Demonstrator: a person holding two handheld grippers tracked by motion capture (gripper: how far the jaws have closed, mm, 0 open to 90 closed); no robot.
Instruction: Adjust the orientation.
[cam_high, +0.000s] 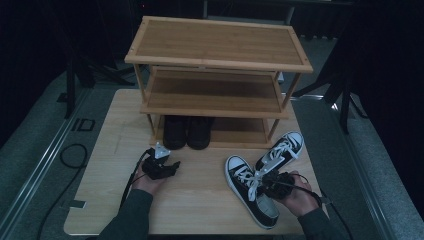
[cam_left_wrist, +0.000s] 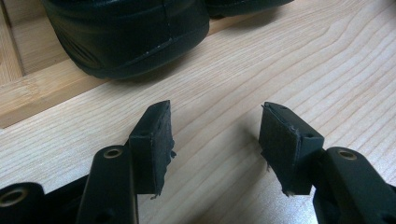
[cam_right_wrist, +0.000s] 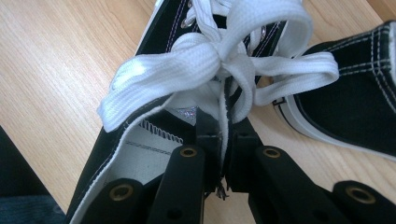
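On light wooden table (cam_high: 200, 200), front right, black canvas sneaker with white laces (cam_high: 250, 187) lies beside its twin (cam_high: 281, 150); right gripper (cam_right_wrist: 223, 135) pinches its collar edge below the bow. Left gripper (cam_left_wrist: 212, 135) rests wide, holding nothing, near black leather shoes (cam_high: 187, 131) under bamboo rack (cam_high: 215, 65).
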